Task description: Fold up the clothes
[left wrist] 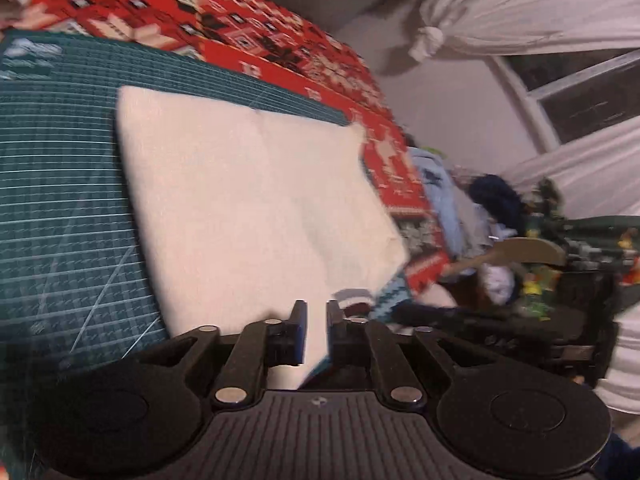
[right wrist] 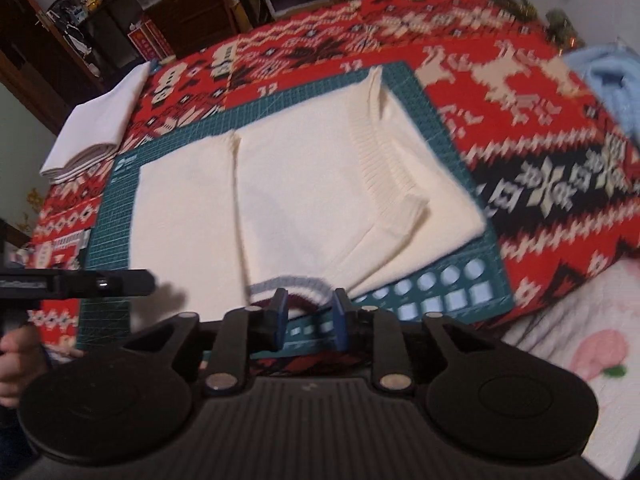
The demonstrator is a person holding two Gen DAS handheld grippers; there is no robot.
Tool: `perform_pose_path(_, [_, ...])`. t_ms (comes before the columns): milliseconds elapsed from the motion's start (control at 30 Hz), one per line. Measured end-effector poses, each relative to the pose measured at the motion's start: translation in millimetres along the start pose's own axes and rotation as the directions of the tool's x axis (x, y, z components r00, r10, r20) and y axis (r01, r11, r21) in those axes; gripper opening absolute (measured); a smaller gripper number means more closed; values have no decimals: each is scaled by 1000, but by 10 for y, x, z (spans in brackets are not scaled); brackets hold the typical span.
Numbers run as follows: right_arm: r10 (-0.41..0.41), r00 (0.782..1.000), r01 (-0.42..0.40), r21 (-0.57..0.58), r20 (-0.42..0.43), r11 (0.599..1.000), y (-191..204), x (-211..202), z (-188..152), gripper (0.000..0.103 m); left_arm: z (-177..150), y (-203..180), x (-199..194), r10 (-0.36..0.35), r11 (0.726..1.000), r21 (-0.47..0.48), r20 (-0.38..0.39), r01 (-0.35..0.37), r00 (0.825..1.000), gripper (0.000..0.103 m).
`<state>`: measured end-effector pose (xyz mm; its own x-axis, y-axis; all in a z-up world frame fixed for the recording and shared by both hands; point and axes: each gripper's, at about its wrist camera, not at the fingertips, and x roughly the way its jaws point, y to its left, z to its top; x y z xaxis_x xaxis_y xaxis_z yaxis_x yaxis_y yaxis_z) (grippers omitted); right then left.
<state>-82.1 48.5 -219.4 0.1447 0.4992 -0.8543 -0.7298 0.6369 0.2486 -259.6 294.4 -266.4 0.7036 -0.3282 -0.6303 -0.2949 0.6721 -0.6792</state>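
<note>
A cream knit sweater point(right wrist: 320, 184) lies flat on the green cutting mat point(right wrist: 452, 300), with its sleeves folded in and its ribbed hem point(right wrist: 376, 148) at the far end. Its striped collar point(right wrist: 292, 282) is at the near edge. My right gripper point(right wrist: 310, 312) is open, and its blue fingertips point(right wrist: 280, 308) sit on either side of the collar. My left gripper point(left wrist: 316, 320) hovers over the sweater's point(left wrist: 248, 200) near edge beside the collar point(left wrist: 356, 298). Its jaws stand a narrow gap apart, with smooth fabric showing between them. The right wrist view shows the left gripper point(right wrist: 120, 282) from the side.
A red patterned blanket point(right wrist: 540, 184) covers the table. A folded white stack point(right wrist: 96, 132) lies at its far left, and a light blue garment point(right wrist: 612, 80) at the far right. A pile of clothes point(left wrist: 460, 208) and clutter sit beyond the table edge. A hand point(right wrist: 16, 364) holds the left gripper.
</note>
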Motion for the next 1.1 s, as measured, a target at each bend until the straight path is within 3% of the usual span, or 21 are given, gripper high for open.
perform_pose_path(33, [-17,1000,18,-23,24,1000,-20,-13,-1,32,-30,-53,-21,31,999,10,23,-31,999,36])
perform_pose_path(133, [-45,995,52,-82,85,995,-71,-8,16,53,-111,-225,-64,121,991,50,83,-126,989,48])
perform_pose_path(200, [-65,990,79,-114,128,990,-97,18,33,74,-167,-373,-38,194,974,99,110,-205,975,59])
perform_pose_path(267, [-84,983,107,-137,163,985,-129,53,52,84,-220,-496,-13,291,939,142,152,-312,945,72])
perform_pose_path(333, [-83,983,109,-157,167,982,-178,106,74,87,-249,-575,18,368,907,146,182,-395,912,86])
perform_pose_path(400, [-73,986,98,-165,150,981,-216,192,110,94,-246,-585,58,413,890,127,179,-437,893,88])
perform_pose_path(467, [-62,990,84,-171,129,982,-248,286,156,99,-188,-541,133,427,891,103,142,-443,893,88])
perform_pose_path(567, [-44,995,61,-187,94,980,-272,420,228,102,-109,-500,246,457,880,78,123,-468,881,88])
perform_pose_path(733, [-46,999,51,-193,30,980,-298,629,317,102,-67,-480,489,588,787,143,122,-601,800,90])
perform_pose_path(767, [-55,998,61,-202,33,977,-294,652,310,103,-68,-471,521,597,778,157,115,-608,794,91])
perform_pose_path(900, [-89,995,98,-257,50,961,-232,691,234,103,-100,-374,553,592,792,119,91,-599,801,103])
perform_pose_path(1100, [-116,987,138,-229,108,964,-187,671,156,103,-210,-401,536,590,790,98,146,-605,794,103])
